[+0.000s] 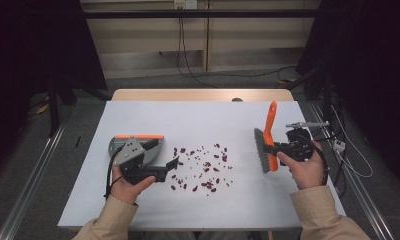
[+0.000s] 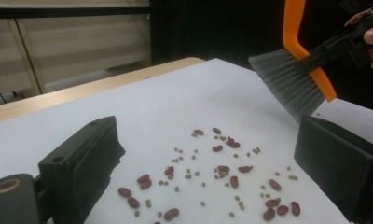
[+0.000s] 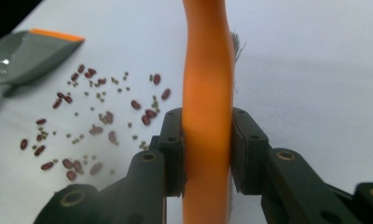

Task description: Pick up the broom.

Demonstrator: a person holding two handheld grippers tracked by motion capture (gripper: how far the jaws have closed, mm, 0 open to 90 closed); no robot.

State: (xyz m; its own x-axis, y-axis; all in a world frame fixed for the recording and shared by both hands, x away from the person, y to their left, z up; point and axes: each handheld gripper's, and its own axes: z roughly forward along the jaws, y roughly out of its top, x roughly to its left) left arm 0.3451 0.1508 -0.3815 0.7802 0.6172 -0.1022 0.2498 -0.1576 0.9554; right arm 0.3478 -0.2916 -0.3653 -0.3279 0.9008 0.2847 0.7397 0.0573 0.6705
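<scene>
The orange-handled brush [image 1: 268, 145] is clamped by its handle in the right tongs [image 1: 283, 148], raised at the right of the bench [image 1: 198, 120]. The left tongs [image 1: 172, 165] are spread wide, nothing between them, just left of the scattered beans [image 1: 203, 167], with the dustpan [image 1: 138, 145] lying beneath the left hand's tool.

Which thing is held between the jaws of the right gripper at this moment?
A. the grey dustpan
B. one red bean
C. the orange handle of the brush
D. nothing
C: in the right gripper view the right gripper has its jaws pressed on both sides of the brush's orange handle.
</scene>
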